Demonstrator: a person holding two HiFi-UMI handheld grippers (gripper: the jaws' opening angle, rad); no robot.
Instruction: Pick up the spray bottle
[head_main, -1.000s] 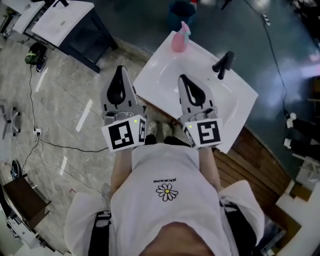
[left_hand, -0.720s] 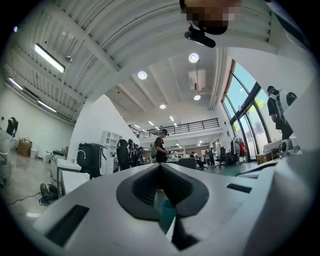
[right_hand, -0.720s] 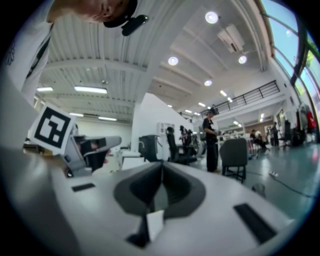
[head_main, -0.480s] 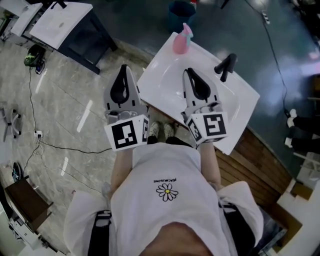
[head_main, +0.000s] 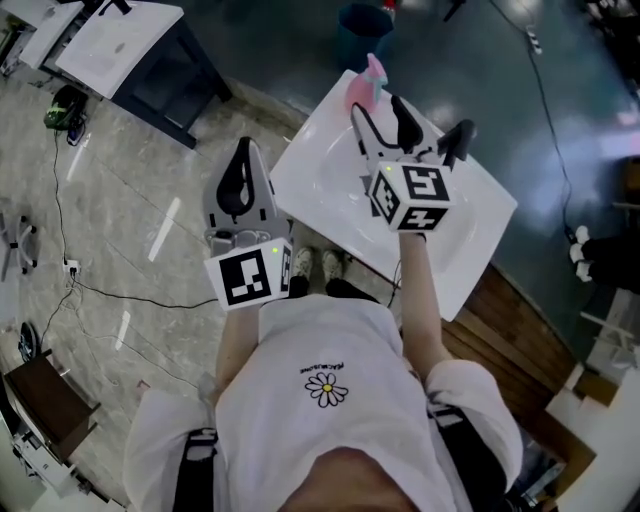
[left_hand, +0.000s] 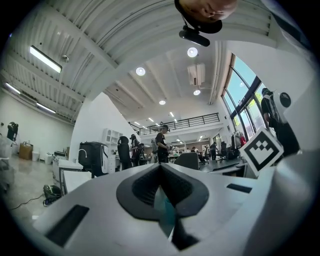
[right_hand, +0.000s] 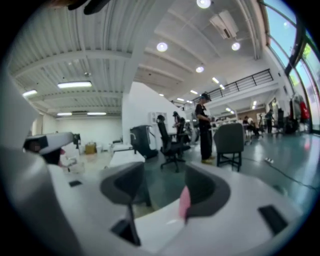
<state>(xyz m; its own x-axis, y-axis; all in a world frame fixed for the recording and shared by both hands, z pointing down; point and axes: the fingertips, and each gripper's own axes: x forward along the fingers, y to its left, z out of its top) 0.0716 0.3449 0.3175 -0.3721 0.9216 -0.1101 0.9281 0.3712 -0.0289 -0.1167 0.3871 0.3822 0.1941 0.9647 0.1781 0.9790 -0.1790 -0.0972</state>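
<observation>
The white counter (head_main: 470, 230) bears one spray bottle (head_main: 368, 82), by the right gripper (head_main: 378, 108), jaws just opened, empty; left gripper (head_main: 243, 150) jaws together.

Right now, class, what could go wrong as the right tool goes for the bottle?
The right tool, jaws just opening and empty, has the bottle ahead but off-centre toward one jaw, which could knock it over.
The bottle stands at the far corner of the sink; a nudge might push it off.
The faucet sits close beside the tool and might snag it.
</observation>
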